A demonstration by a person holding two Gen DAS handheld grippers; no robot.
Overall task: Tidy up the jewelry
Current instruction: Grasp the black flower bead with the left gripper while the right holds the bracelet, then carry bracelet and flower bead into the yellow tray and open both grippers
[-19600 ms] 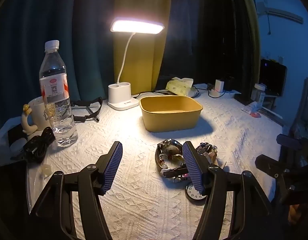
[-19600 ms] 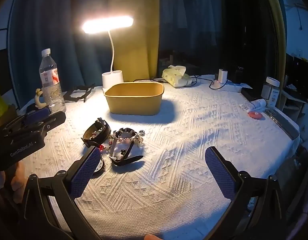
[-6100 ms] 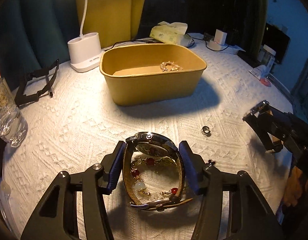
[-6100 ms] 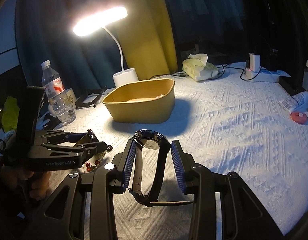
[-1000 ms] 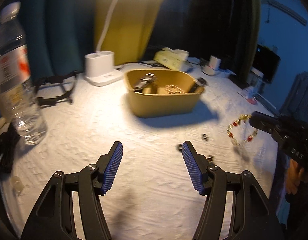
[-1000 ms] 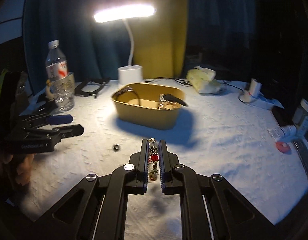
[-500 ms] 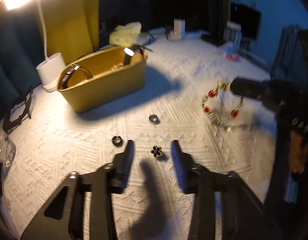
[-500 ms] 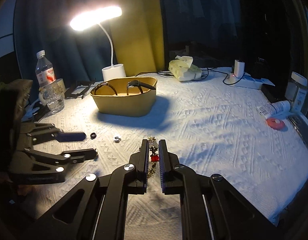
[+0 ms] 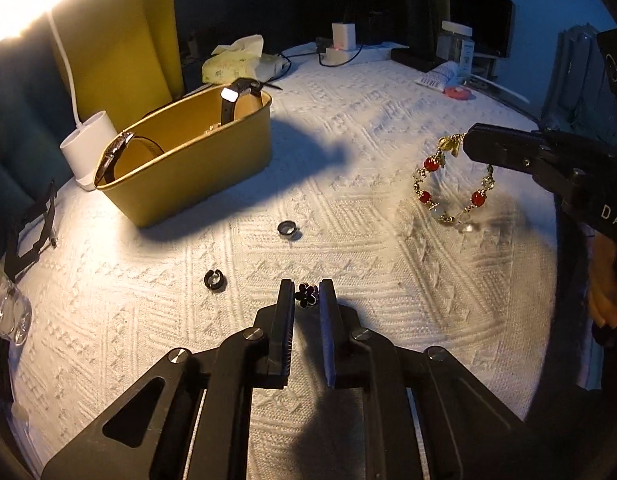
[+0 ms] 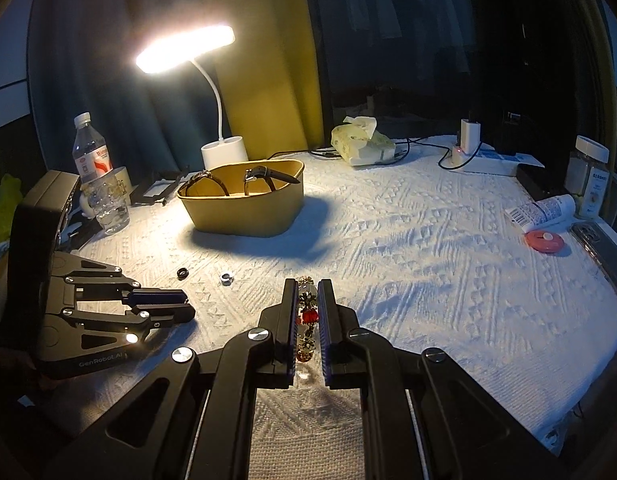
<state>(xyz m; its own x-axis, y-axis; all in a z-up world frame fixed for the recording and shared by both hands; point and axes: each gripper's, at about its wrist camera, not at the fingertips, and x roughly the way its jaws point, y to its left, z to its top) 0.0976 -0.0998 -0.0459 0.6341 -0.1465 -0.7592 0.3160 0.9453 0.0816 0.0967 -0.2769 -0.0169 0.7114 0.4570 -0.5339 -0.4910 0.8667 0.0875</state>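
My left gripper is nearly closed around a small black flower-shaped piece lying on the white cloth; I cannot tell if the pads press it. My right gripper is shut on a gold bracelet with red beads, which hangs above the cloth at the right of the left wrist view. The yellow tub holds two watches and stands farther back. A black ring and a silver ring lie loose on the cloth between tub and grippers.
A white desk lamp stands behind the tub. A water bottle and mug are at far left. A tissue pack, power strip with charger, jar, tube and pink disc lie at the right.
My left gripper has closed much narrower around the black flower piece. My right gripper still holds the bracelet and has barely moved.
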